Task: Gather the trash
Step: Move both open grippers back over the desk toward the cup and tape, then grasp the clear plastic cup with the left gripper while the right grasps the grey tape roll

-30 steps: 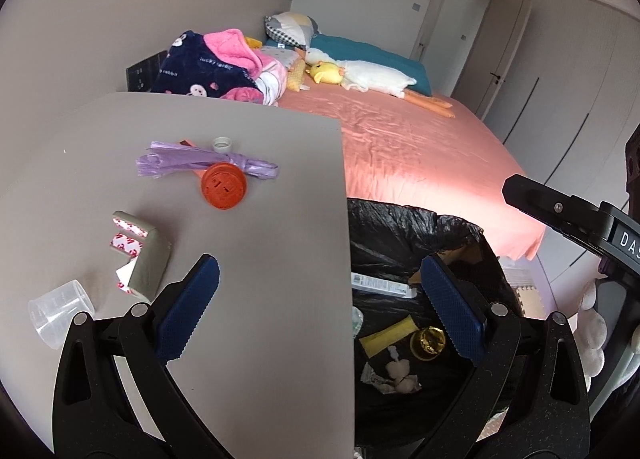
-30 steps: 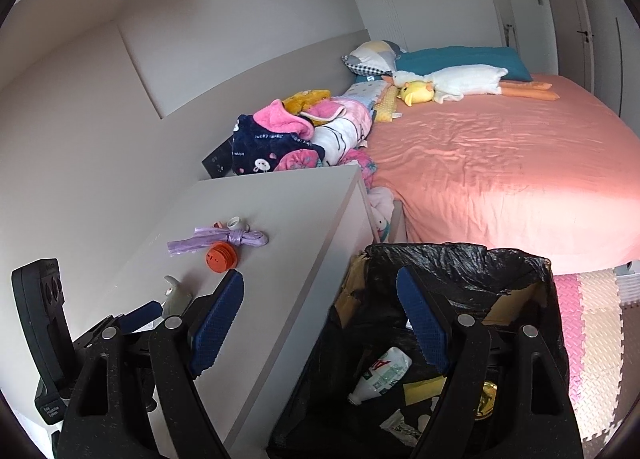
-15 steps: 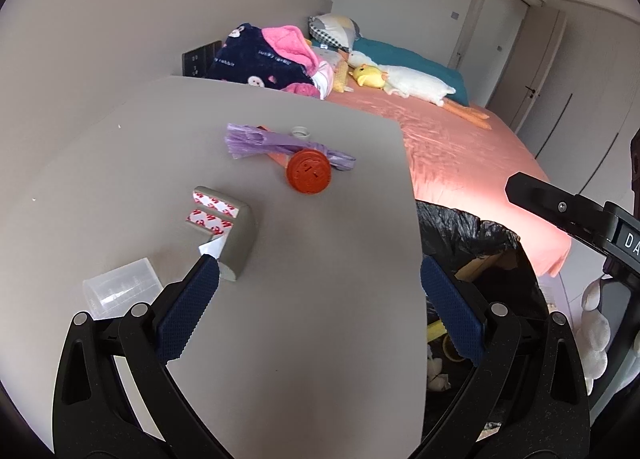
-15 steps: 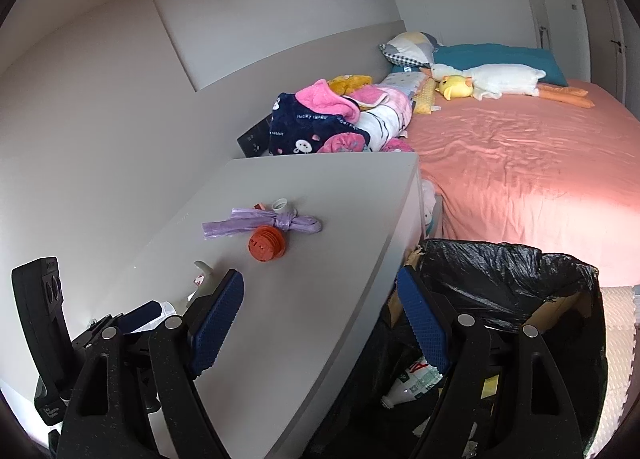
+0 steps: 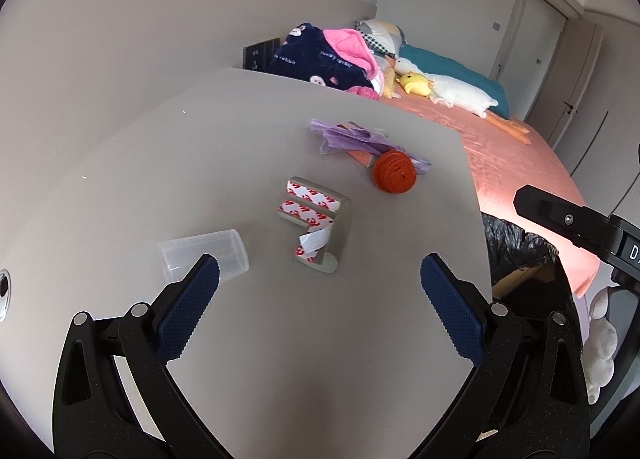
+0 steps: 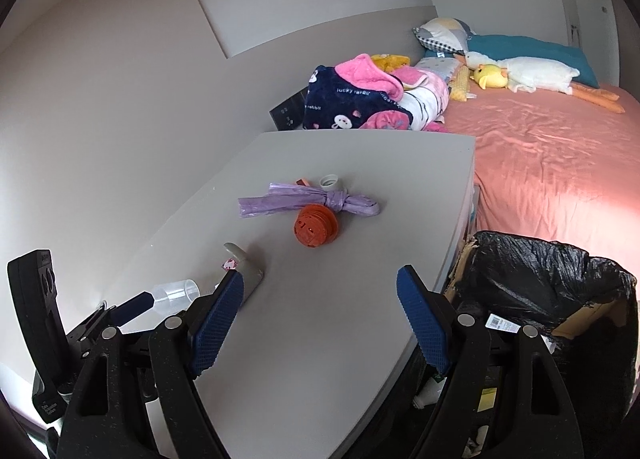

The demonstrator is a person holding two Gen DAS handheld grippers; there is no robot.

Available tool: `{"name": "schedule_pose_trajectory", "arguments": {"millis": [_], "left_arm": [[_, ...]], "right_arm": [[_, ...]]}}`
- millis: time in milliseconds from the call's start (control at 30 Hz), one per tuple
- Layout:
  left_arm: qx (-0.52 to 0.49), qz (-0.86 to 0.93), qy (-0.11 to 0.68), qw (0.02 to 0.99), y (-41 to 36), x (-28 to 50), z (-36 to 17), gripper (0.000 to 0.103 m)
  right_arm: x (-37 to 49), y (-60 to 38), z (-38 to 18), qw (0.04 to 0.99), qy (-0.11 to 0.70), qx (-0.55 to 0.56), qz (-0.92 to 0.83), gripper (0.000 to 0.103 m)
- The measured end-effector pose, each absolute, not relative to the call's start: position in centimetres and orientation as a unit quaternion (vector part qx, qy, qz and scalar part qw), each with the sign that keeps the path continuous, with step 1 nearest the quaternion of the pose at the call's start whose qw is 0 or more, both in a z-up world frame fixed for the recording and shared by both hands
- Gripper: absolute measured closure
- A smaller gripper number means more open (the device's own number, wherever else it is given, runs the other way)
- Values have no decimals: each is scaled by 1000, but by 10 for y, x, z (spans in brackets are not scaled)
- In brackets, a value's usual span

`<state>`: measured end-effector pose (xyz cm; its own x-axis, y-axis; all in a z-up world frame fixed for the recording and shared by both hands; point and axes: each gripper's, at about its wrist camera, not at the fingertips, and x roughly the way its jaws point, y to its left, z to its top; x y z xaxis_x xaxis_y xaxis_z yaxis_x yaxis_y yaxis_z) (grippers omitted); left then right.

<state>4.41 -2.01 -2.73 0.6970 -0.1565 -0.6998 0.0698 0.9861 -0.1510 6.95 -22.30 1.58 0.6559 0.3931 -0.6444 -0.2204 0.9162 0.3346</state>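
Over the table (image 5: 120, 187), both grippers, left (image 5: 316, 279) and right (image 6: 320, 291), now off the bin (image 6: 552, 271) and aimed at the trash. Jaws wide open, nothing held. Ready to pick next. Cup (image 5: 204, 255), tape block (image 5: 316, 227), orange ball (image 5: 394, 177), purple bag (image 5: 352, 139) closer than before, bin slid off right.

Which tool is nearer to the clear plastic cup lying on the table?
Left. The left tool hangs open just short of the clear plastic cup, one pad beside it. The right tool, also open, sits farther off toward the bin side.
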Motion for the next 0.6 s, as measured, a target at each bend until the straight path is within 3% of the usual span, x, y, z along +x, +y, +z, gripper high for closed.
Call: {"name": "schedule_pose_trajectory", "arguments": {"millis": [600], "left_arm": [[-89, 34, 432, 897, 31, 64, -62, 6]], "right_arm": [[98, -166, -10, 881, 416, 95, 205, 24]]}}
